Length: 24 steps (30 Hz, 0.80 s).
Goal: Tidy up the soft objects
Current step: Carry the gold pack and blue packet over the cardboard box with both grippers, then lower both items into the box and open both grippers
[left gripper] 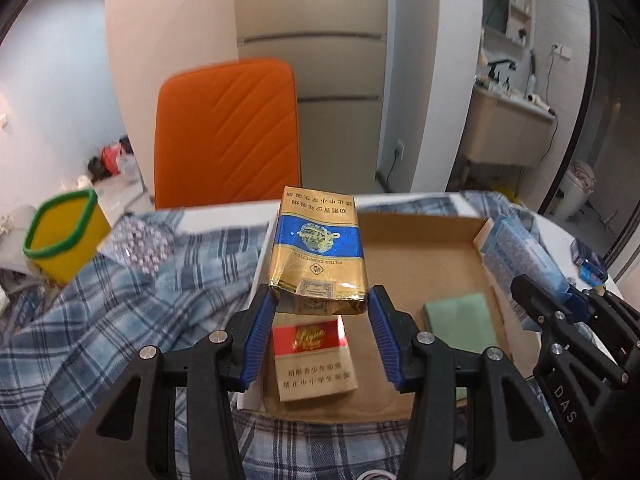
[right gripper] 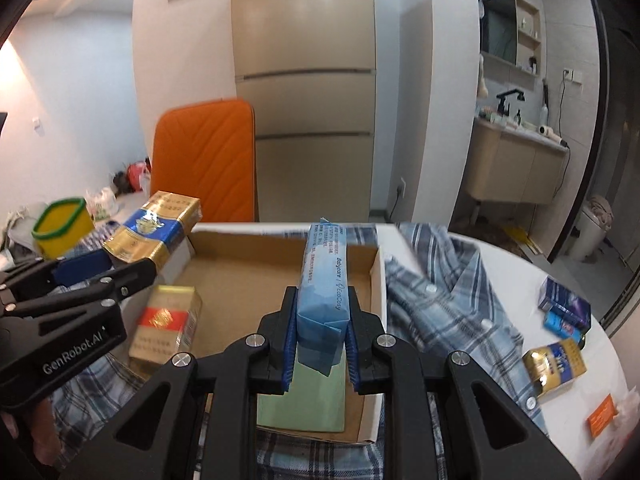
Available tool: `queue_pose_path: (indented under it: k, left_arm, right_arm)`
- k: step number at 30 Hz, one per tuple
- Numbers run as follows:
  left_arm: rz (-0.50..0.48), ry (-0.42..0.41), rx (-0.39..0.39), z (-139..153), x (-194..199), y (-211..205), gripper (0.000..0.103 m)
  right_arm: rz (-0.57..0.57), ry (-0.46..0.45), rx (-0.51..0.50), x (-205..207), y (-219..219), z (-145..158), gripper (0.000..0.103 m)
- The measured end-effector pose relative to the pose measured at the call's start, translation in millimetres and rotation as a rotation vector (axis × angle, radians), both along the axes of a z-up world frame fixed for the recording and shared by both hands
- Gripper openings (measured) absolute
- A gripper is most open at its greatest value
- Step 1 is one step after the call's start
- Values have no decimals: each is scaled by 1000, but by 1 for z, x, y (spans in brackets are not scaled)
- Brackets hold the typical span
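We have two packs up over the cardboard tray (right gripper: 280,256). Left tongs (left gripper: 320,304) clenched on the gold-blue cigarette pack (left gripper: 316,248), long axis running straight out from the tips, hovering over the tray's left edge, above the red pack (left gripper: 314,360) lying in the near-left corner. Right tongs (right gripper: 320,332) grasping the blue tissue pack (right gripper: 322,276), axis also forward, above the green pack (right gripper: 308,400) along the right wall. Both loads need lowering; the left looks nearer a free spot.
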<state>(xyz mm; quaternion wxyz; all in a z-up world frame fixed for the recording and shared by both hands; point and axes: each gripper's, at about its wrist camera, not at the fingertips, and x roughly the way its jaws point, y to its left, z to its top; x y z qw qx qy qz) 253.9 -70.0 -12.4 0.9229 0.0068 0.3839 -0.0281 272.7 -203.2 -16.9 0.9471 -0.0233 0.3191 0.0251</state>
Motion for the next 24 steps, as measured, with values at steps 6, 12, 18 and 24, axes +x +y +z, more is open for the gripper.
queue_pose_path:
  k: [6,12,18,24]
  left_arm:
    - [5,64,5,-13,5,0,48]
    - [-8,68,9,-17,6,1,50]
    - [-8,14,-2,-7,1,2,59]
    - [4,-16,-15,1,0,8,61]
  right_arm:
    - [17,55,3,4,2,-17,22]
    - [18,55,8,6,-2,-17,22]
    - [6,32,-6,3,-2,-14,23]
    - [0,-7,41,-3,-6,-8,65]
